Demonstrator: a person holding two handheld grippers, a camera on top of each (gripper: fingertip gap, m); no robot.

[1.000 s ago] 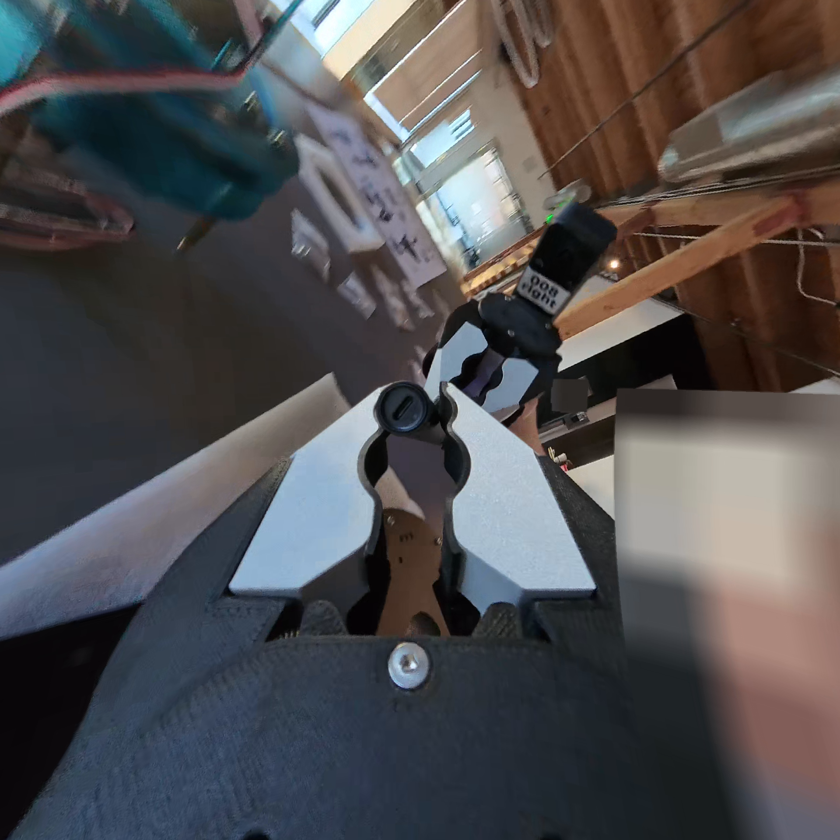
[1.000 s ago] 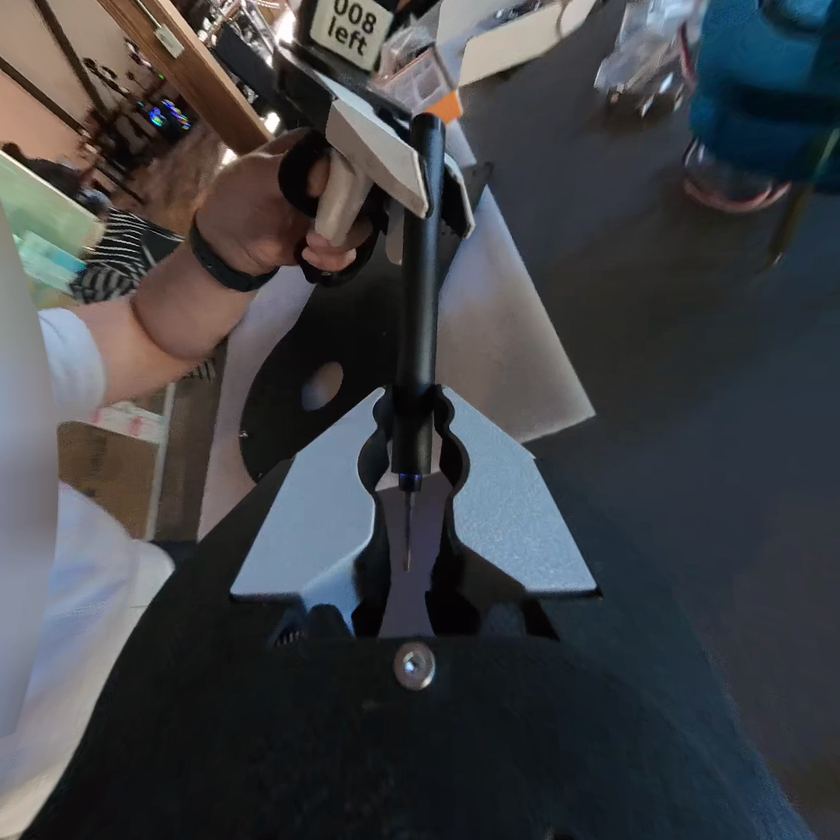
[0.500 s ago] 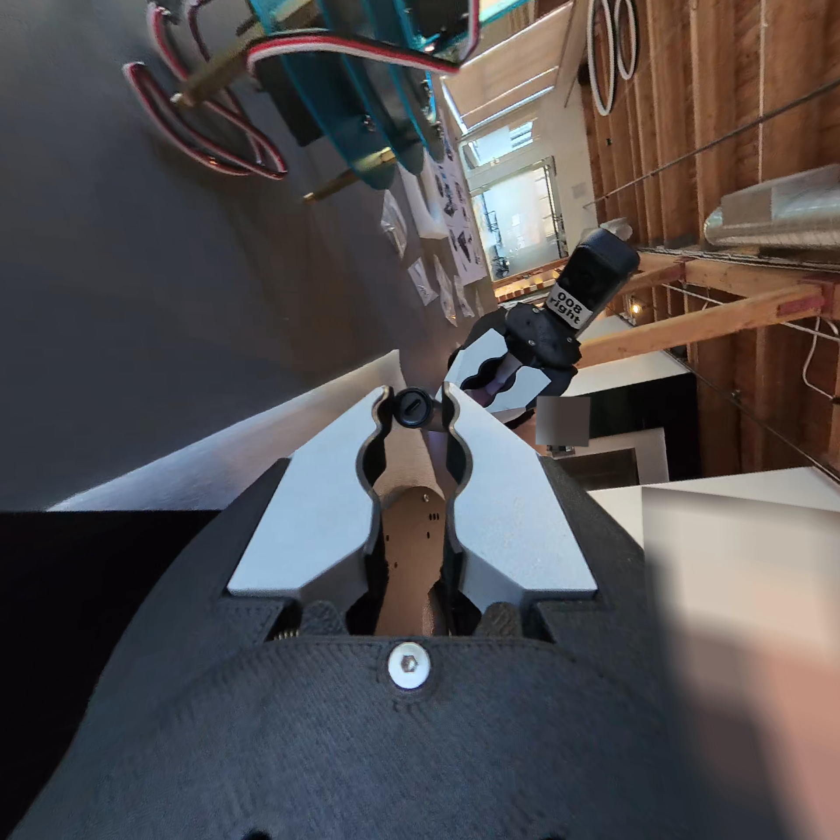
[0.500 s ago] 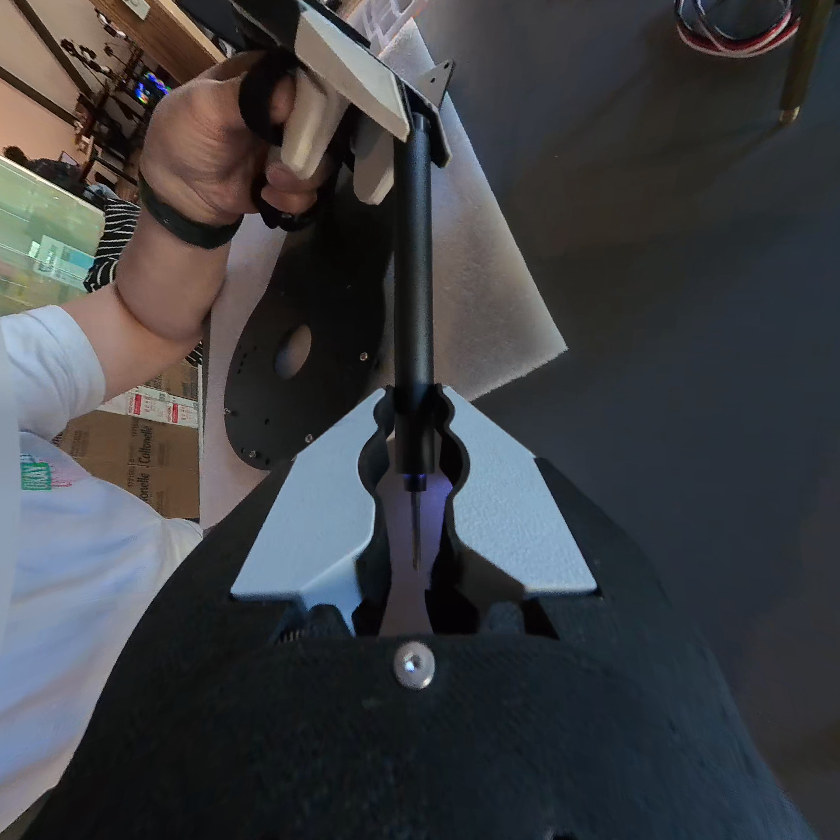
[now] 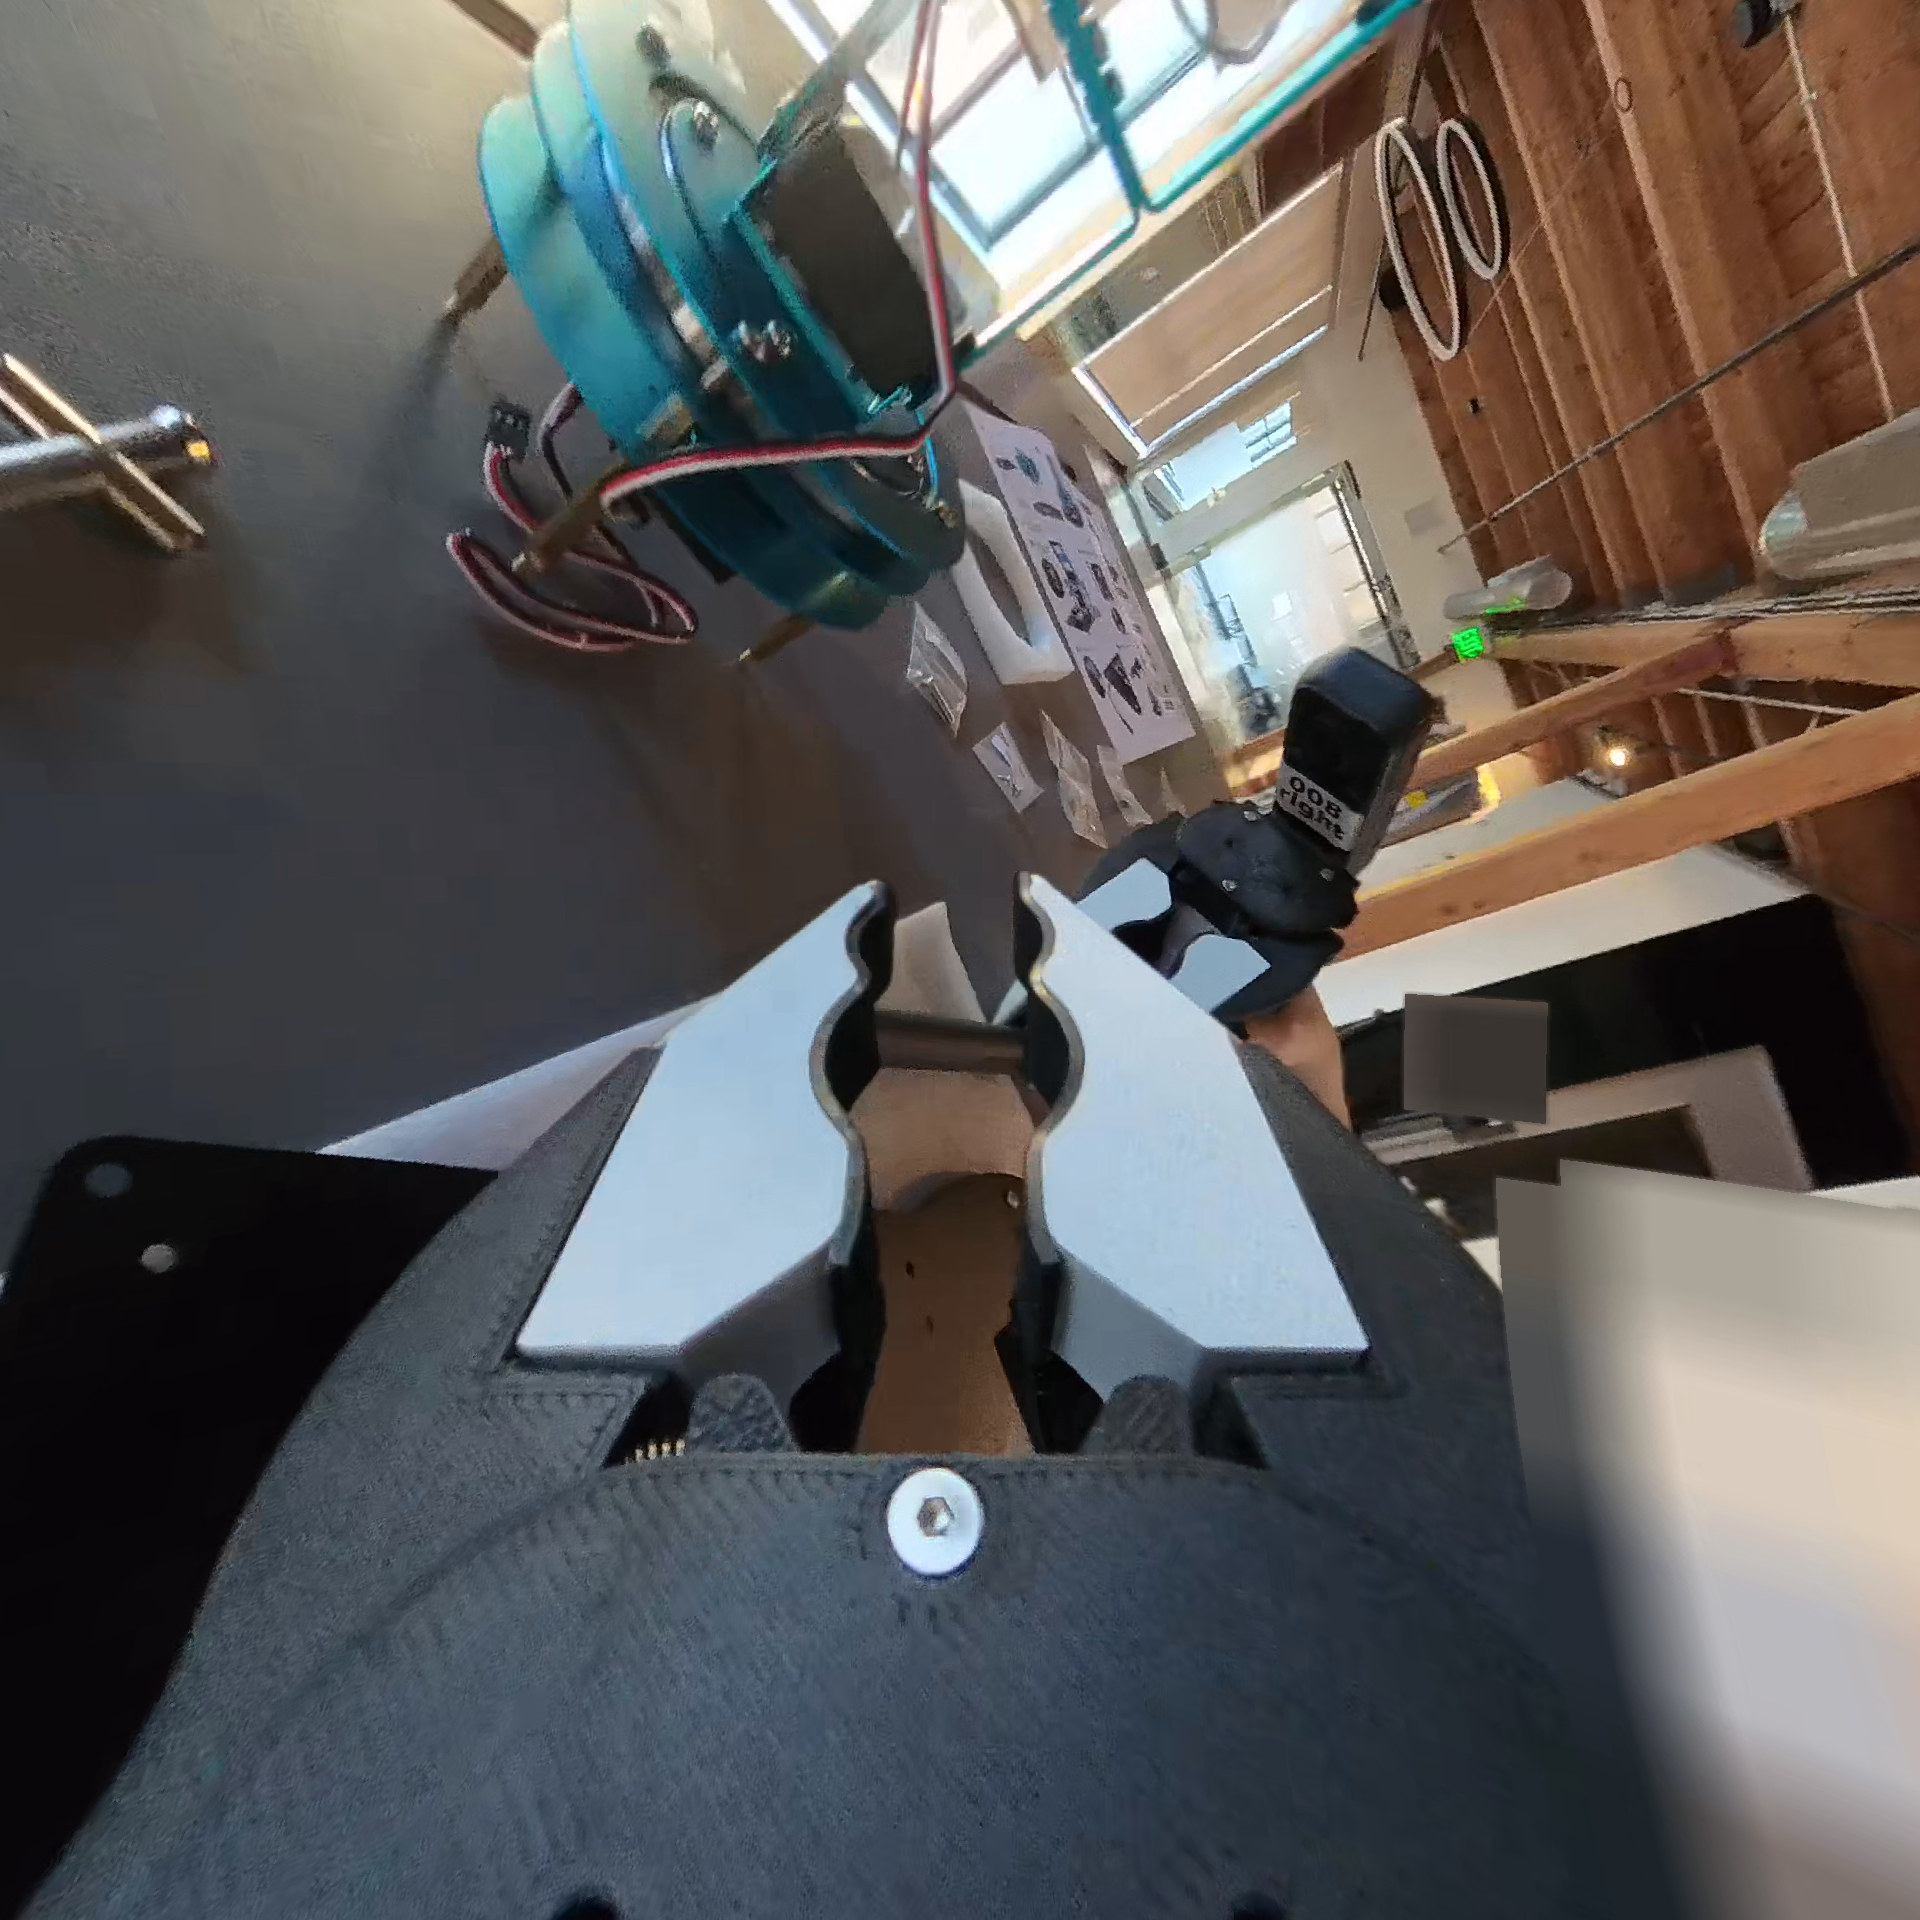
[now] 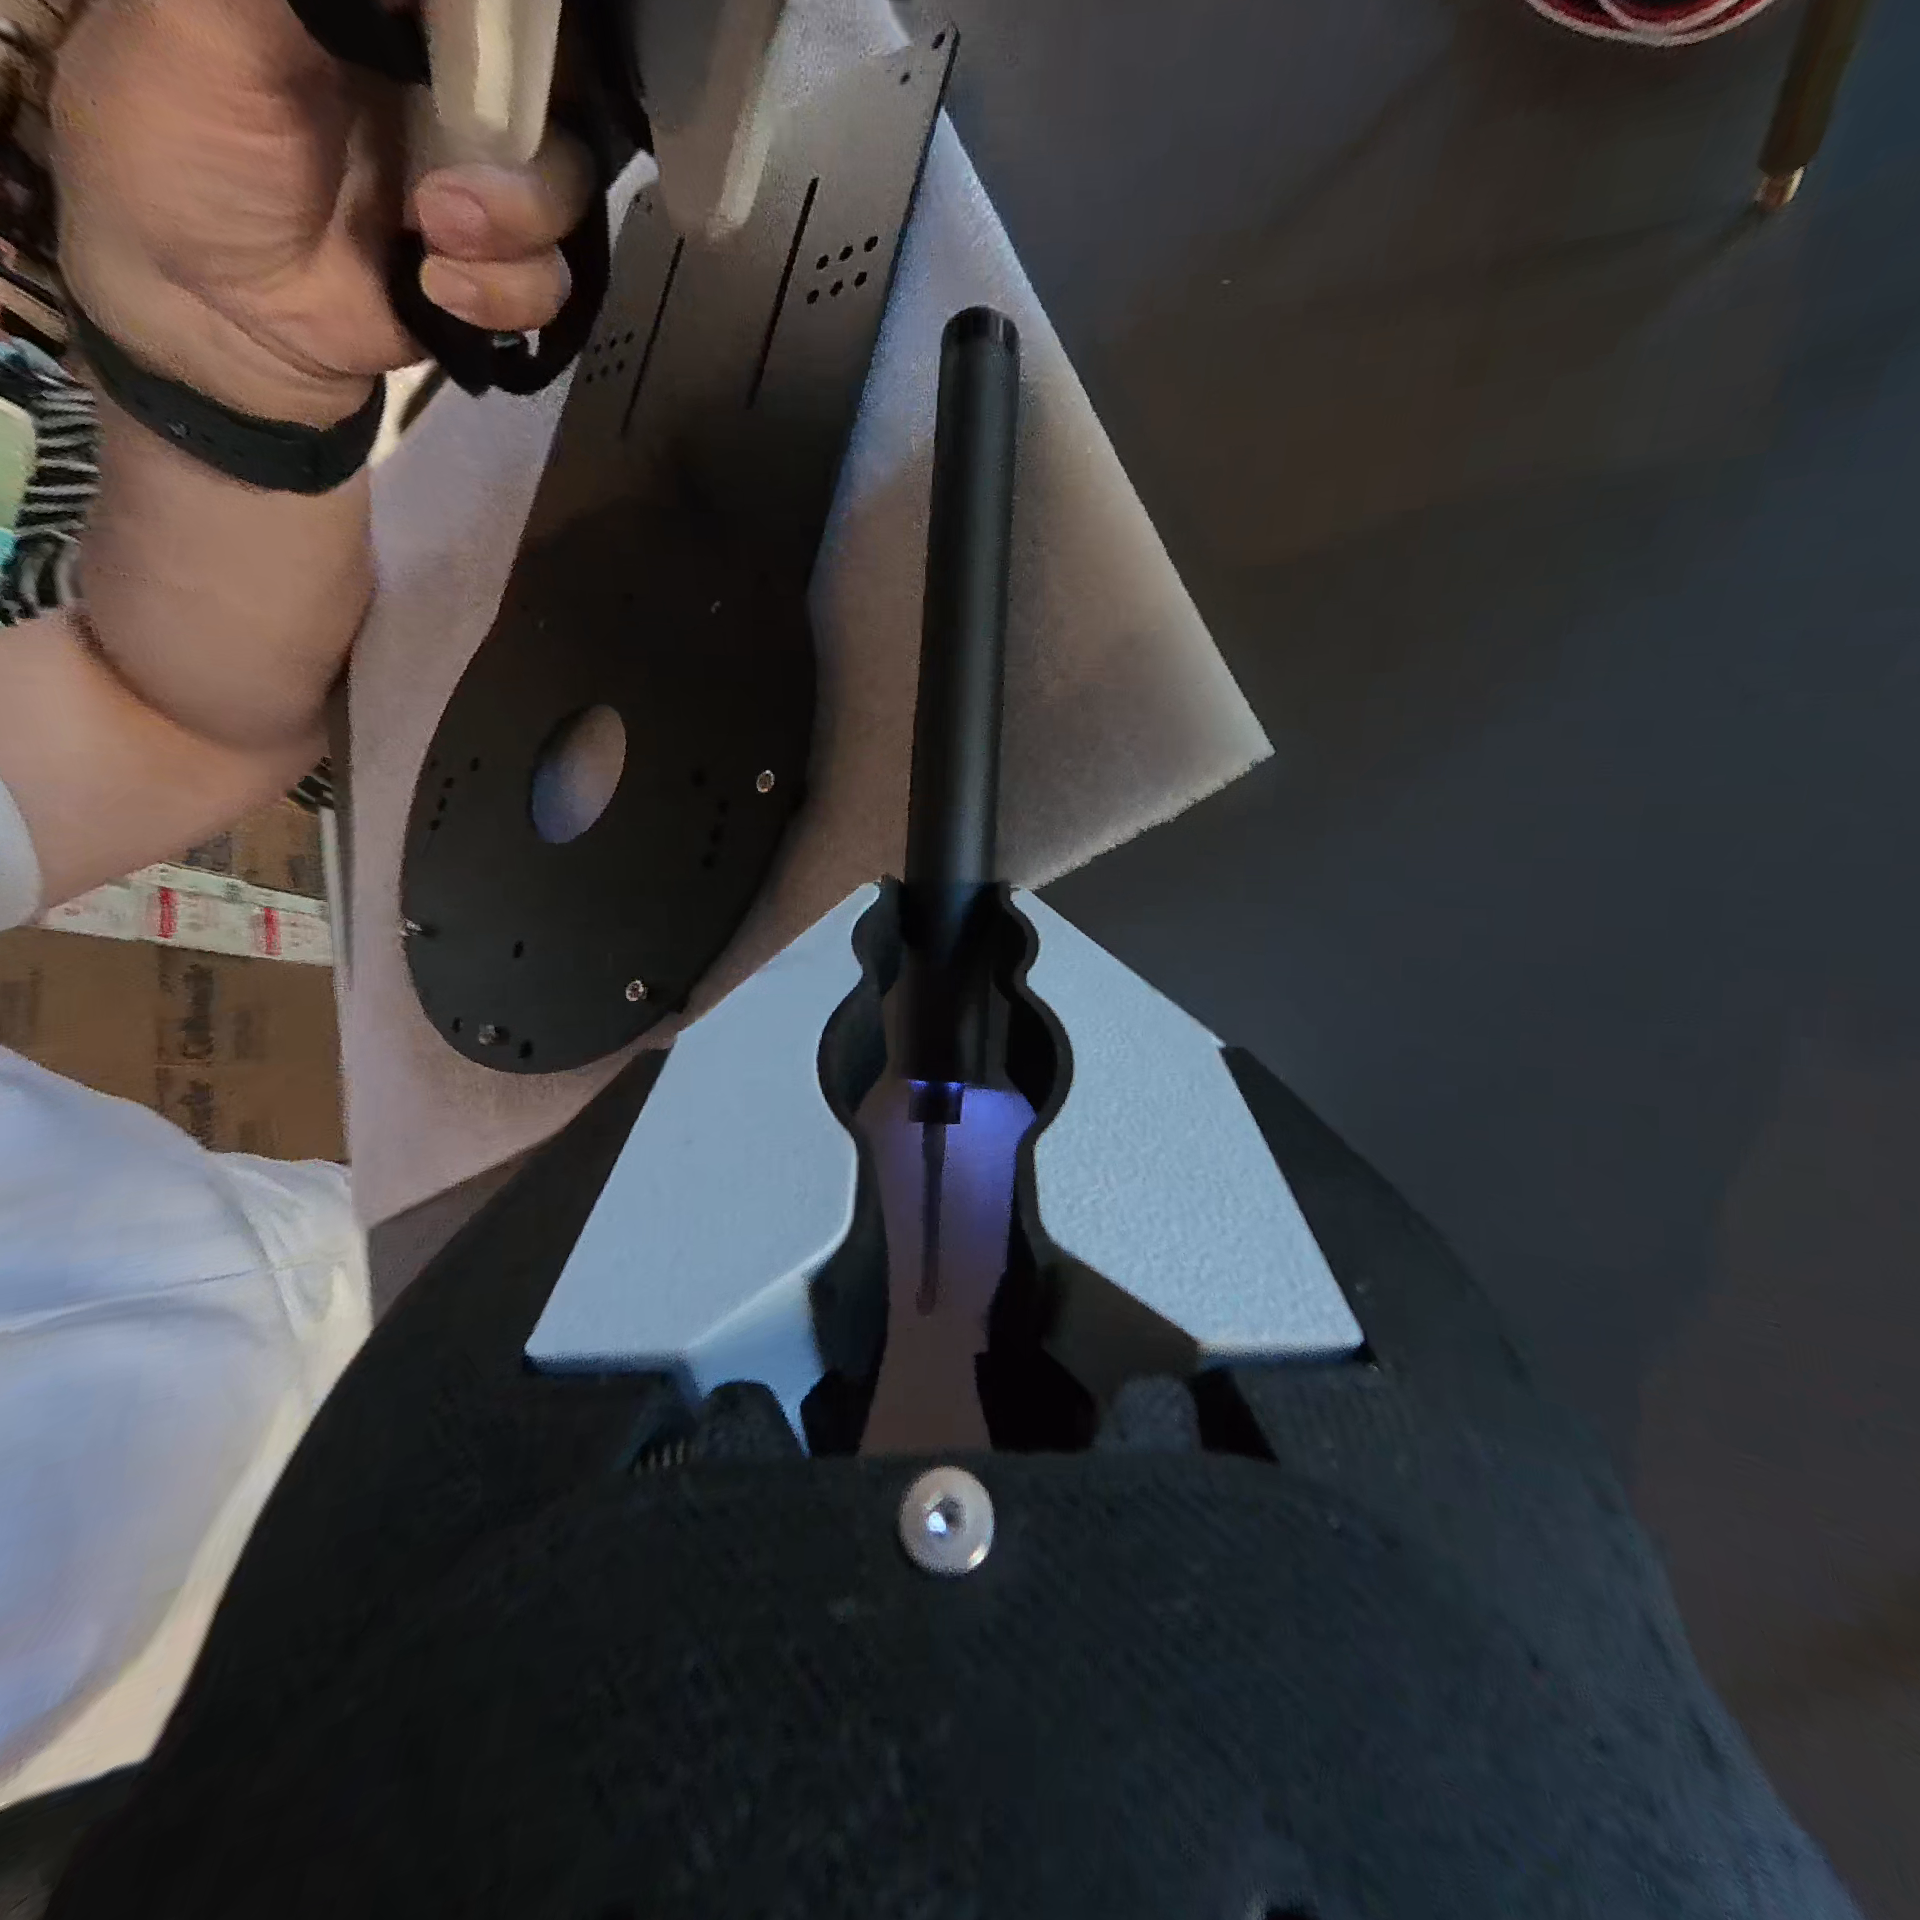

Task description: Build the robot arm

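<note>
The left tool [image 5: 948,914] has just let go of the black pen-like driver [image 6: 961,623] and now stands spread and empty. The right tool [image 6: 948,914] alone pinches it, above the black plate [image 6: 644,665] on the surface [image 6: 1558,727].

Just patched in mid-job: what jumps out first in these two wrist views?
The right tongs are shut on a slim black screwdriver whose bit glows violet between the fingers, above a black perforated plate on white foam. The left tongs stand open and empty, with a teal disc assembly trailing red-and-white wires on the dark table beyond them.
</note>
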